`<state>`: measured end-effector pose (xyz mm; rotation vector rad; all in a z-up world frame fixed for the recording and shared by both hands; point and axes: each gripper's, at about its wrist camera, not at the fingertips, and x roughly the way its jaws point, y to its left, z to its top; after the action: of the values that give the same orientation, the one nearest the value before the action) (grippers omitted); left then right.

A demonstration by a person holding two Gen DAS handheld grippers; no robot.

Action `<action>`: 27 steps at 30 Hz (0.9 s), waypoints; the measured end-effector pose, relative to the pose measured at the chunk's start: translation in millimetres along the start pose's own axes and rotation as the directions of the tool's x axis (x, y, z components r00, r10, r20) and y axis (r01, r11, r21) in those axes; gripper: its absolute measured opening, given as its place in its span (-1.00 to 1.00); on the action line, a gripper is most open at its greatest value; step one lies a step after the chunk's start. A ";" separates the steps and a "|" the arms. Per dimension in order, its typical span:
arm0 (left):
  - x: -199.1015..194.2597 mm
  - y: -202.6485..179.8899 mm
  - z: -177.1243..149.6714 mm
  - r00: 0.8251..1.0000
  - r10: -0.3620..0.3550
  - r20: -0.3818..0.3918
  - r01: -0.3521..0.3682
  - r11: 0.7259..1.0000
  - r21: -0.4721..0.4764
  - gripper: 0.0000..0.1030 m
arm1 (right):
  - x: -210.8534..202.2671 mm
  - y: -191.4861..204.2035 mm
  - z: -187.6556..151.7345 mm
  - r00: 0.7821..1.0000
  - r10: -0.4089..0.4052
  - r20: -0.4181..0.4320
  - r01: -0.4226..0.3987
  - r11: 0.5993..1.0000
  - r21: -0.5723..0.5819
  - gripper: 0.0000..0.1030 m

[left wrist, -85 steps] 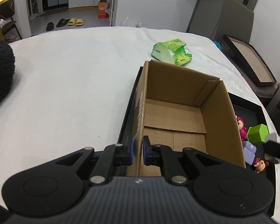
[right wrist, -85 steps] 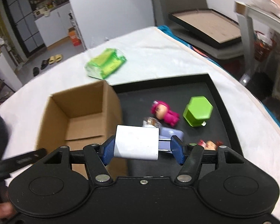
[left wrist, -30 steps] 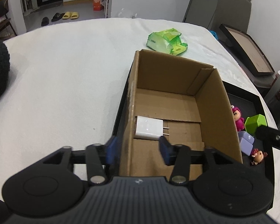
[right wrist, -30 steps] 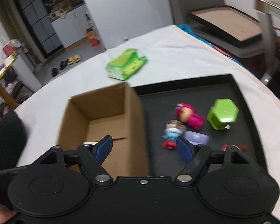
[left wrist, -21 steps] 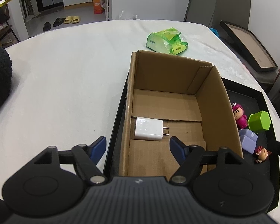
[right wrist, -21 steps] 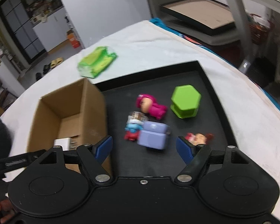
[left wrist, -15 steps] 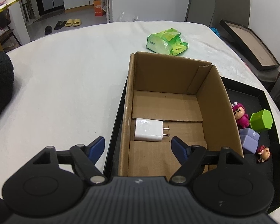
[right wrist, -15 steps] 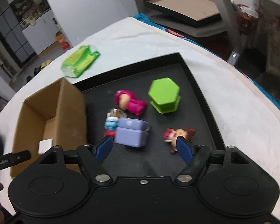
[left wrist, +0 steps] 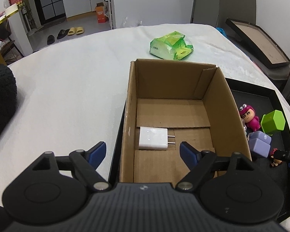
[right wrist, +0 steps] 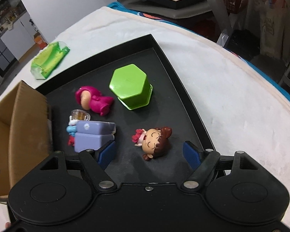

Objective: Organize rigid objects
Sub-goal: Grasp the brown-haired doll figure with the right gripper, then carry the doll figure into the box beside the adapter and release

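— Since the white charger (left wrist: 153, 138) already lies flat on the floor of the cardboard box (left wrist: 225, 104), which toy looks like the next one?

— Probably the brown-haired doll (right wrist: 154, 142). It lies on its side in the black tray (right wrist: 185, 94), just ahead of the right tool (right wrist: 150, 155) and roughly centred between its blue pads, nearer that hand than any other toy.

— How do the tools stand?

— The right tool is spread wide and holds nothing. The left tool (left wrist: 143, 151) is opening; its pads straddle the box's near left wall without pressing on it, so the box is free.

— Which way does the doll run?

— Its long axis slants, red bow (right wrist: 137, 136) to the upper left, head toward the tool. A squeeze across the head seems the likeliest grip, though the round head could slip.

— Anything crowding it?

— The purple block (right wrist: 90, 137) sits just beside the tool's left pad, the green hexagonal cup (right wrist: 130, 86) farther back.
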<state>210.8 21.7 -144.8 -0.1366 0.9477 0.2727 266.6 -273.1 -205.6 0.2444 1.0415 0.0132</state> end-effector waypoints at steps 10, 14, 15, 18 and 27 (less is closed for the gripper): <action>-0.5 2.6 -0.6 1.000 0.004 0.000 -0.004 1.000 -0.010 0.61 | 5.4 3.5 1.3 1.000 -0.024 -0.015 0.024 1.000 -0.014 -0.38; -2.0 3.6 -1.5 1.000 0.006 0.003 -0.006 1.000 -0.008 0.60 | -6.6 9.6 0.4 1.000 -0.007 -0.005 0.006 0.999 -0.035 -0.38; -2.4 3.8 -1.9 1.000 0.007 0.003 -0.007 1.000 -0.007 0.60 | -9.8 11.3 0.3 1.000 -0.002 0.000 0.002 0.999 -0.040 -0.38; -3.4 4.8 -2.6 1.000 -0.005 0.002 0.005 1.000 -0.008 0.60 | -19.4 18.2 0.5 1.000 0.008 0.014 -0.008 0.998 -0.056 -0.38; -5.0 8.8 -4.6 0.999 0.018 0.026 -0.018 1.000 -0.008 0.60 | -51.9 54.7 7.4 0.996 0.065 0.060 -0.056 0.988 -0.142 -0.38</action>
<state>201.9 28.2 -143.3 -0.1313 0.9224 0.2941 252.3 -227.9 -146.5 0.1471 0.9645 0.1324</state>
